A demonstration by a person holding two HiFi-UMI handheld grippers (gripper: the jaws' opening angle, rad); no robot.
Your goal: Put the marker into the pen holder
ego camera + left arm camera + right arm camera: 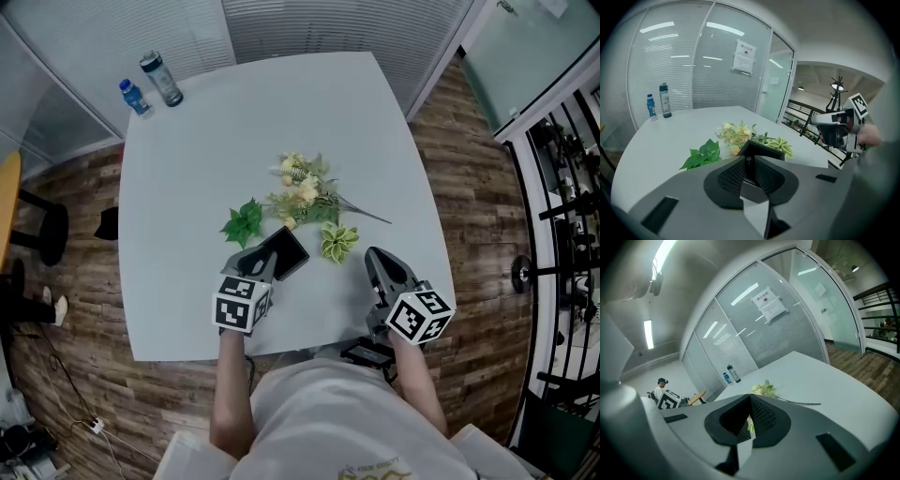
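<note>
Where the left gripper (pixel 748 157) reaches out over the near part of the table, its two dark ribbed jaws stand only narrowly apart. They press on a slim black marker (pixel 748 165), seen end-on between the pads. Straight ahead of the jaws is the black square-mouthed pen holder (pixel 765 147), with its open mouth turned toward the gripper. The marker's far end lies at that mouth, though I cannot tell whether it has gone in. In the head view the holder shows as a dark tilted rectangle right at the front of the left gripper.

The right gripper (pixel 749 396) hovers to the right, near the table's front edge and apart from the holder. Its jaw tips meet with nothing between them.

Past the holder, to its left, lies a spray of green plastic leaves (pixel 244 223). Behind it is a bunch of pale yellow and cream artificial flowers (pixel 302 192) with a thin stem running right. A small cluster of green-and-cream striped leaves (pixel 338 240) lies between the two grippers' tips.

All of these rest on the pale grey table with rounded corners (pixel 187 169). At its far left corner a small blue-capped plastic bottle (pixel 134 97) and a taller grey bottle (pixel 162 79) stand close together. Brown wood-plank floor (pixel 459 187) surrounds the table, and glass walls with white slatted blinds (pixel 665 61) rise behind it.
</note>
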